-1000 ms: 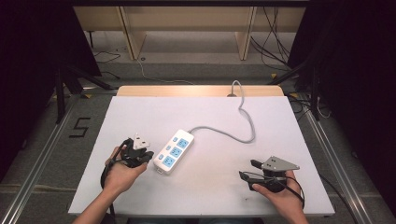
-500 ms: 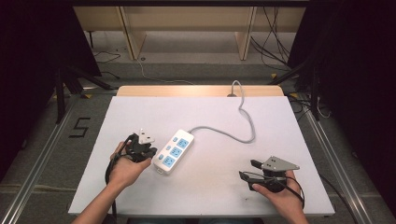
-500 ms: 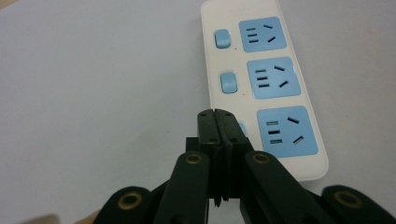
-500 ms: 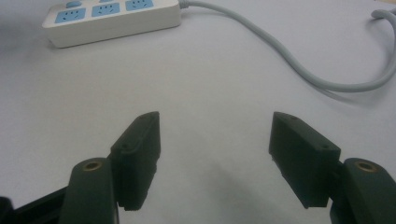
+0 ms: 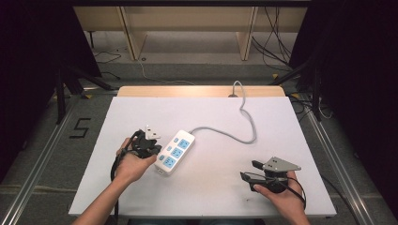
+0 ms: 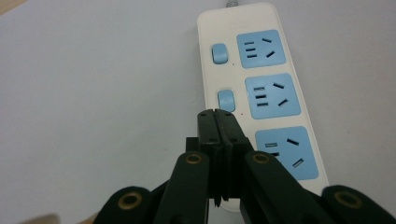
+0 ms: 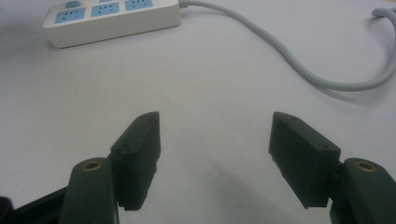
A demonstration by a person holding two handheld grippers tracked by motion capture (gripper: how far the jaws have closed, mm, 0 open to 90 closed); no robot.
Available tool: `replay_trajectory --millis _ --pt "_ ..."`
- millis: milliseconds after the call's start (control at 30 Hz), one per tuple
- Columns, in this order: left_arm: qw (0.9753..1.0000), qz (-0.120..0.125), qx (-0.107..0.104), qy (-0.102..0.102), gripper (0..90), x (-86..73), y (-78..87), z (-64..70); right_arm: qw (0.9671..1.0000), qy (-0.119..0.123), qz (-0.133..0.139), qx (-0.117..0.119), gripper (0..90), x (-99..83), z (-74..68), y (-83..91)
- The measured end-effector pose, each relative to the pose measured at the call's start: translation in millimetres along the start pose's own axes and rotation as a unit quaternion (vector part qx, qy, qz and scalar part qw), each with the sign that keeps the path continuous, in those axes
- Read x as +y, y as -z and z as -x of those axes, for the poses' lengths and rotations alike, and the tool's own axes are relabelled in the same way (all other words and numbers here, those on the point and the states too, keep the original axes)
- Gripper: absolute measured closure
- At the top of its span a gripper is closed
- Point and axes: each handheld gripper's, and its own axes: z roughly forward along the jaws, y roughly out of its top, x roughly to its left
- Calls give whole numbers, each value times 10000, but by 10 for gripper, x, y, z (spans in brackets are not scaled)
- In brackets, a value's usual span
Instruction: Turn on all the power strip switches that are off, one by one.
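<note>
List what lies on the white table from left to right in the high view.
Left gripper with jaws shut → white power strip with blue sockets → its grey cable curving back to the far edge → right gripper with jaws open, all on the table.

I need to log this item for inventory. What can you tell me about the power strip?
The power strip is a white plastic bar with three blue sockets and blue rocker switches beside them. It lies flat on the white table, nothing plugged in, its grey cord running off the far edge. The shut left gripper hovers over its switch side.
</note>
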Motion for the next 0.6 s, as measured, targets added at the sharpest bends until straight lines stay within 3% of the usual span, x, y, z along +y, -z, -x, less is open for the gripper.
replay_trajectory --millis 600 --pt "10000 -95 21 -19 894 139 -66 2 10000 -7 -11 -7 350 -2 4 2"
